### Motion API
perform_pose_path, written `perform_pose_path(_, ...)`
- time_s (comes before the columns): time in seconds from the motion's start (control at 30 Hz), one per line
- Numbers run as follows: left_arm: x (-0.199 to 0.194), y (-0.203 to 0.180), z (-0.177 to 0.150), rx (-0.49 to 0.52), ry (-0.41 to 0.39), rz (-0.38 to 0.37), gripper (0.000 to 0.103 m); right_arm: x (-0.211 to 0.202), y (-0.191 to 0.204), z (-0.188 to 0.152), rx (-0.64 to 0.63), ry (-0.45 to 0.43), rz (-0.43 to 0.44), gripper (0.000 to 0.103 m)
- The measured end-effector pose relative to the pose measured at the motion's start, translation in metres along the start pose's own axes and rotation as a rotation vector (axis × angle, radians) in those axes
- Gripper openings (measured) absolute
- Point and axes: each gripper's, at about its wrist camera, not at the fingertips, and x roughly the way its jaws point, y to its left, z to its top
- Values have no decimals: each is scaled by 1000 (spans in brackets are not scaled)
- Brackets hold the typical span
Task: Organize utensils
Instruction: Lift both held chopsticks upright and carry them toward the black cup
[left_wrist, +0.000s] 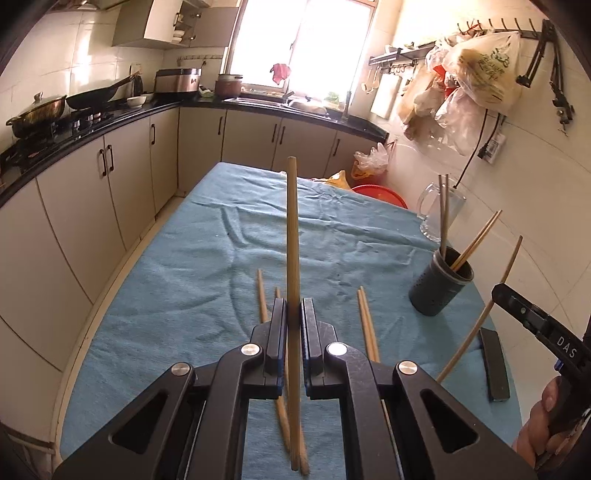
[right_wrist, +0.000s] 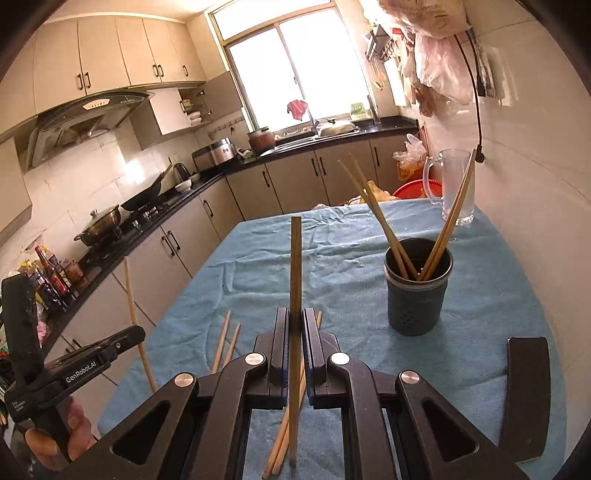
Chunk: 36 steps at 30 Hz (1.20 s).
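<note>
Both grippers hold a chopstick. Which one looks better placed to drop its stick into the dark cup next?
Probably right. The right gripper has the cup close ahead, just to its side; from the left gripper the cup sits farther across the table.

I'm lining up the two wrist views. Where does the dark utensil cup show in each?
Left wrist: the cup stands at the right, on the blue cloth, chopsticks inside.
Right wrist: the cup stands right of centre, beyond the gripper.
Shared landmark: the glass mug just behind the cup, by the wall.
</note>
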Motion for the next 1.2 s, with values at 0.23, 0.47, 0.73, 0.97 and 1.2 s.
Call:
perform_pose_path(0.23, -5, -17, -5, 36, -6, -13, 7, -15, -5, -2, 6, -26, 1, 7)
perform_pose_path(0.47, -7, -28, -10, 71, -14, 12, 7, -22, -9, -4, 16, -39, 4, 7)
perform_pose_path(0.73, -13, -40, -12, 118, -45, 55, 7, -28, -10, -3, 19, -54, 12, 7)
perform_pose_path(0.97, -17, -45, -12, 136, -65, 82, 7, -33, -12, -2, 25, -62, 12, 7)
perform_pose_path(1.2, -18, -48, -13, 147, -74, 99, 7, -37, -15, -1, 32, -66, 14, 7)
